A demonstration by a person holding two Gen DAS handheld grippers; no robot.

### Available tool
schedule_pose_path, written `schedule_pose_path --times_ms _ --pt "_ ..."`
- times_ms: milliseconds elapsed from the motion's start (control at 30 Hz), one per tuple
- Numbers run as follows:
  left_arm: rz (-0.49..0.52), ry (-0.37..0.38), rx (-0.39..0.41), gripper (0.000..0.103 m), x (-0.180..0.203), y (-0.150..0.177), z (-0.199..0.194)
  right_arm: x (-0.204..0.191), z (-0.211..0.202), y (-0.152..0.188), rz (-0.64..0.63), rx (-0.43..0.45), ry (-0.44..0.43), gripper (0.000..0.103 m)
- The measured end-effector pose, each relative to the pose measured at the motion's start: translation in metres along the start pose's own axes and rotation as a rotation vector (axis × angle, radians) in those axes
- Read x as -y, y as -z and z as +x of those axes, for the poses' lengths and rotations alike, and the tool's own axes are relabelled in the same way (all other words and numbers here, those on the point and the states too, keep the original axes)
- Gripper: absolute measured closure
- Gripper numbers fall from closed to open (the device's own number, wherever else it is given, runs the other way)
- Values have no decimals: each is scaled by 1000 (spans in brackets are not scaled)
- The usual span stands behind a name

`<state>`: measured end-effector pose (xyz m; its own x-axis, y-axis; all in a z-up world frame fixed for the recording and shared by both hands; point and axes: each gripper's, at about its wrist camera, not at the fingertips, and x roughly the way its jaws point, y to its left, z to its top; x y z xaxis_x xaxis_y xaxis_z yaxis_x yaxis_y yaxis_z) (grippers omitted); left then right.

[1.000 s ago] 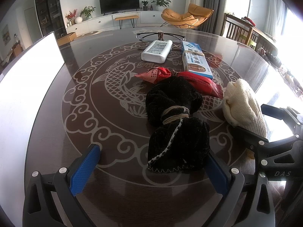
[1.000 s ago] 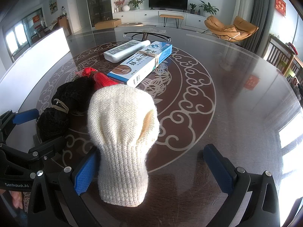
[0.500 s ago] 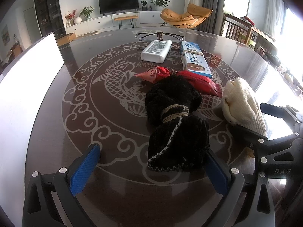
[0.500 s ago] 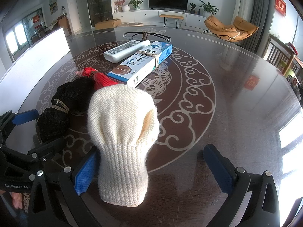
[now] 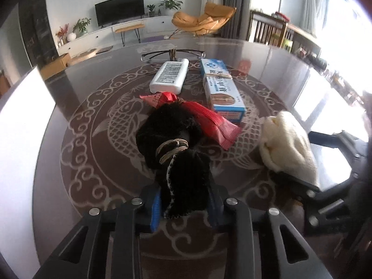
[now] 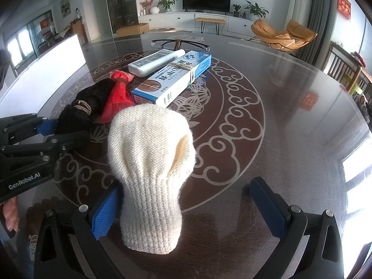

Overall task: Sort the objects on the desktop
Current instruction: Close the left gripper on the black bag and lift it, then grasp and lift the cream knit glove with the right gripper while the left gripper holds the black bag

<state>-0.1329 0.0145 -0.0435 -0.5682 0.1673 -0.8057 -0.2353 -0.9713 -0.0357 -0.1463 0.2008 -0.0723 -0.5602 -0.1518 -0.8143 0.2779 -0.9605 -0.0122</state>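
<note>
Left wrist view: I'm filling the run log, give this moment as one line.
left hand-held gripper: closing on black knit bundle | right hand-held gripper: open around cream knit sock | table

Each hand-held gripper (image 5: pixel 184 205) (image 6: pixel 188 211) has a black frame, silver screws and blue ribbed pads (image 6: pixel 104 211); one reads "GenRobot.AI".

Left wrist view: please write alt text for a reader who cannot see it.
The left gripper is closing on the near end of a black knit bundle tied with cord, lying on a dark patterned table. Beyond lie a red packet, white bottle and blue-white box; a cream knit item lies right.
</note>
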Motion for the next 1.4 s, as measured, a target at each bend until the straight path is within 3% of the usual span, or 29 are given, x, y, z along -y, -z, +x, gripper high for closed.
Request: schedule_pose_path --times_ms 233,500,600,667,700,733,1133,1400 --pt "-28 43 35 71 -6 72 -51 1 1 0 0 0 0 0" --pt "-57 74 52 71 -17 94 -65 1 1 0 -1 -1 1 0" --pt "-58 80 60 71 -18 98 -68 -4 0 -5 22 -64 -2 2" --pt "-47 75 70 71 -16 99 -69 -15 -11 -4 -6 -29 -87 32" --pt "-37 68 72 71 -14 101 -70 -22 -13 -4 -26 -29 -99 53" --pt "-24 59 72 72 -12 101 -70 -27 -14 -3 -36 -34 -92 63" --pt "-3 19 70 71 -8 105 -73 -49 -51 42 -42 6 -161 65" --pt "-19 57 88 71 -10 106 -84 -40 -75 59 8 53 -178 65"
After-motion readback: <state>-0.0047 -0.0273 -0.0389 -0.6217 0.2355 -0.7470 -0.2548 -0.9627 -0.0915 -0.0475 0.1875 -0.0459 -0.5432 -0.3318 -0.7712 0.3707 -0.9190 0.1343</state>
